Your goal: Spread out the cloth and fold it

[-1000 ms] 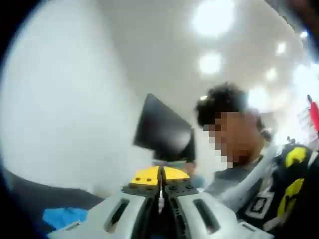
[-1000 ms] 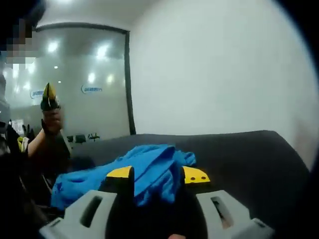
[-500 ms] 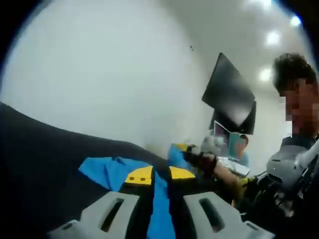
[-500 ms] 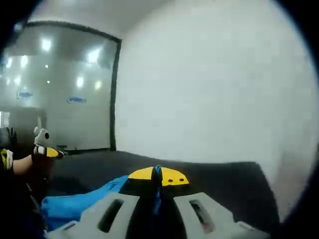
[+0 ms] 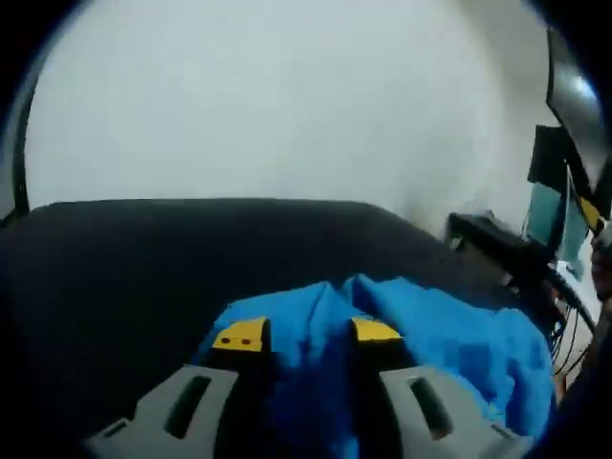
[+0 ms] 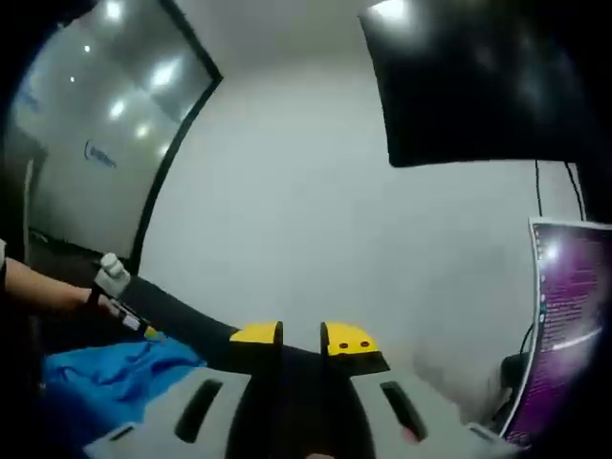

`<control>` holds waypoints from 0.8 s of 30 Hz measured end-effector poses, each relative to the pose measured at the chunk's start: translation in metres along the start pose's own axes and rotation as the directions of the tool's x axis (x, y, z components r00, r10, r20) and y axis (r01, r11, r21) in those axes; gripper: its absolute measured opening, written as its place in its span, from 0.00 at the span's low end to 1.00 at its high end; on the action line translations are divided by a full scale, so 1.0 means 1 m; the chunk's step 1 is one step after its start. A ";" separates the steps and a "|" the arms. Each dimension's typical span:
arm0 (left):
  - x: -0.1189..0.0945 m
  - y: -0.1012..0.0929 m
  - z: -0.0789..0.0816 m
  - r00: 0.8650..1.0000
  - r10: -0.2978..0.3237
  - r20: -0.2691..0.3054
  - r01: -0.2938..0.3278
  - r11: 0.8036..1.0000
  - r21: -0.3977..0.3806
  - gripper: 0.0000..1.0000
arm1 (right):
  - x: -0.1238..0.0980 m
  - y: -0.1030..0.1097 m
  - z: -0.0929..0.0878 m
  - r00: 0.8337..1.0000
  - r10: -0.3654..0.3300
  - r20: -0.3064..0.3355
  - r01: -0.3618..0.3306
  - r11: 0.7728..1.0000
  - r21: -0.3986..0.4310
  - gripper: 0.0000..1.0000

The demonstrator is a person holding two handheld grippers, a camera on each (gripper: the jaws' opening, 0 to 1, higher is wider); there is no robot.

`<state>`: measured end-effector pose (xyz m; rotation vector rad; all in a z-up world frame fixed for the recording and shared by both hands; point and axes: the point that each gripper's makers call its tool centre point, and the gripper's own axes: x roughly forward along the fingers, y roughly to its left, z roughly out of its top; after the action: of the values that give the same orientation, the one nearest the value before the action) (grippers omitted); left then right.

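A blue cloth (image 5: 430,344) lies crumpled on the dark table (image 5: 115,258). My left gripper (image 5: 308,333) is open low over it, and a bunched part of the cloth rises between its yellow-tipped jaws and spreads away to the right. In the right gripper view the cloth (image 6: 110,373) is at the lower left. My right gripper (image 6: 301,335) is tilted up towards the wall, its jaws a little apart with nothing between them. The left gripper (image 6: 148,332) reaches the cloth from the left, held by a person's hand.
A white wall stands behind the table. A black monitor (image 6: 469,86) hangs at the upper right and a lit screen (image 6: 564,316) stands at the right edge. Cables and dark equipment (image 5: 516,253) sit past the table's right end.
My left gripper has swung down from the ceiling onto the cloth and opened. My right gripper, shut on the cloth half a second ago, has let go and tilted up and away.
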<state>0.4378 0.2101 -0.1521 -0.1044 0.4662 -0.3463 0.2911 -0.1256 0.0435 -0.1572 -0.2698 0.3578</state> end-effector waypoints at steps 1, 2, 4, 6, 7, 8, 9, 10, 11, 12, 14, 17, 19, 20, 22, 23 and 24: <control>0.006 -0.009 -0.011 0.999 -0.025 -0.049 0.023 0.999 -0.031 0.32 | 0.002 0.004 -0.008 1.000 0.013 -0.020 -0.013 1.000 -0.001 0.14; 0.011 -0.014 -0.019 0.995 -0.036 -0.091 0.029 0.997 -0.077 0.26 | 0.004 0.006 -0.014 0.999 0.022 -0.033 -0.022 1.000 -0.010 0.14; 0.016 -0.015 -0.013 0.996 -0.056 -0.074 0.051 0.996 -0.072 0.09 | 0.007 0.010 -0.027 0.997 0.036 -0.061 -0.038 0.999 -0.033 0.18; 0.006 -0.025 0.011 0.992 -0.125 0.030 0.127 0.991 -0.046 0.06 | 0.009 0.012 -0.035 0.996 0.051 -0.073 -0.054 0.998 -0.043 0.18; -0.010 -0.030 0.022 0.984 -0.158 0.080 0.165 0.983 -0.084 0.05 | 0.009 0.013 -0.036 0.996 0.059 -0.073 -0.062 0.997 -0.040 0.18; -0.033 -0.037 0.039 0.965 -0.224 0.137 0.239 0.965 -0.106 0.05 | 0.010 0.013 -0.037 0.995 0.065 -0.070 -0.068 0.997 -0.033 0.18; -0.046 -0.038 0.049 0.951 -0.259 0.167 0.276 0.957 -0.090 0.05 | 0.011 0.014 -0.036 0.995 0.071 -0.065 -0.073 0.997 -0.025 0.18; -0.072 -0.035 0.059 0.936 -0.291 0.197 0.310 0.948 -0.076 0.05 | 0.013 0.015 -0.035 0.996 0.074 -0.058 -0.075 0.997 -0.015 0.18; -0.090 -0.029 0.066 0.929 -0.296 0.223 0.314 0.948 -0.049 0.05 | 0.016 0.017 -0.035 0.995 0.080 -0.054 -0.081 0.997 -0.006 0.18; -0.109 -0.026 0.072 0.914 -0.313 0.258 0.329 0.944 -0.018 0.05 | 0.019 0.021 -0.035 0.994 0.093 -0.052 -0.093 0.996 0.005 0.18; -0.143 -0.016 0.078 0.894 -0.328 0.305 0.363 0.930 -0.062 0.06 | 0.026 0.035 -0.037 0.990 0.134 -0.048 -0.134 0.991 0.020 0.18; -0.180 0.020 0.093 0.879 -0.257 0.401 0.309 0.948 -0.071 0.05 | 0.035 0.051 -0.040 0.984 0.171 -0.051 -0.171 0.985 0.021 0.18; -0.197 0.045 0.100 0.877 -0.191 0.442 0.261 0.960 -0.102 0.05 | 0.041 0.063 -0.041 0.978 0.200 -0.052 -0.200 0.980 0.019 0.18; -0.204 0.058 0.105 0.870 -0.183 0.457 0.266 0.956 -0.124 0.05 | 0.042 0.068 -0.040 0.976 0.214 -0.049 -0.213 0.977 0.019 0.18; -0.214 0.070 0.110 0.864 -0.174 0.472 0.266 0.954 -0.137 0.05 | 0.043 0.075 -0.039 0.971 0.233 -0.046 -0.233 0.972 0.018 0.18; -0.218 0.082 0.116 0.861 -0.131 0.492 0.227 0.964 -0.140 0.05 | 0.042 0.077 -0.038 0.970 0.238 -0.044 -0.237 0.971 0.018 0.18; -0.221 0.089 0.119 0.862 -0.116 0.494 0.201 0.972 -0.121 0.05 | 0.042 0.079 -0.037 0.970 0.240 -0.043 -0.240 0.971 0.017 0.18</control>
<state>0.3341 0.3730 0.0317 -0.3890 -0.0160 -0.4273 0.3140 -0.0416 0.0023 -0.1868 -0.2042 0.5955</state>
